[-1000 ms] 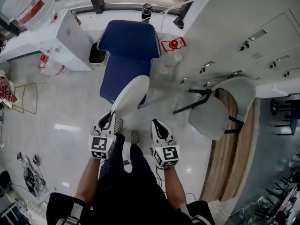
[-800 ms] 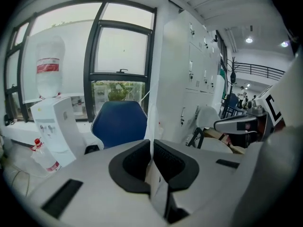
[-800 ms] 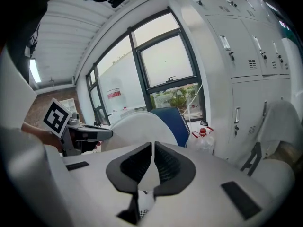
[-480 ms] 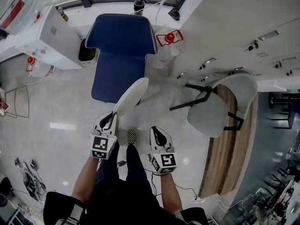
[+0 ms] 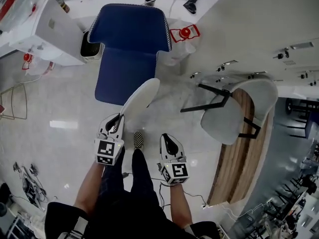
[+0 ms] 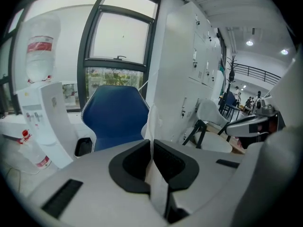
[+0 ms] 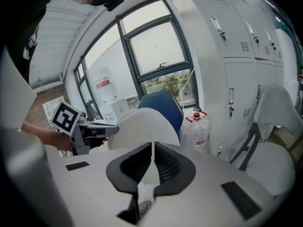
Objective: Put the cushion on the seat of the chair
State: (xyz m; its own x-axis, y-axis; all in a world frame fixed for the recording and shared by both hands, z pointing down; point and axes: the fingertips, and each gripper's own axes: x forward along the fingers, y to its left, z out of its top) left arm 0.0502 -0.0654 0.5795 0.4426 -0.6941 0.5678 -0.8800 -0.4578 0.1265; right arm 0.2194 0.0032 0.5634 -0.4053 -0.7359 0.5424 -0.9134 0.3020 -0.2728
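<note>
The biggest risk, as I judge it, lies with the white oval padded cushion [image 5: 140,99]. In the head view it stands tilted on edge at the centre of the frame. Its upper end overlaps the lower right corner of the seat of the blue upholstered high-backed chair [image 5: 130,39], so it is not yet laid down. Only the left gripper [image 5: 118,119] carries it, jaws clenched on a thin fold at its lower rim. With so slim a bite at one end, the cushion could swing, sag or pull free. It could also land skewed, hanging off the seat's right or front edge. The right gripper [image 5: 167,138], at lower centre, is pressed shut on nothing and sits apart from the cushion, so it gives no support. A lesser hazard is the tangle of dark cables [image 5: 25,176] at lower left, which could catch a foot.

The glossy pale floor [image 5: 60,108] fills most of the frame and throws back glare. A wall of white metal lockers [image 5: 249,24] takes the upper right, and a wood-toned strip [image 5: 234,168] runs down the right. A white shell chair with black legs [image 5: 234,111] stands at right, well clear of the blue one. A white water dispenser [image 5: 52,31] is at upper left, with a small dark-lined bin [image 5: 90,51] just beside the blue chair. A clear red-capped bottle [image 5: 184,34] sits on the other side.
</note>
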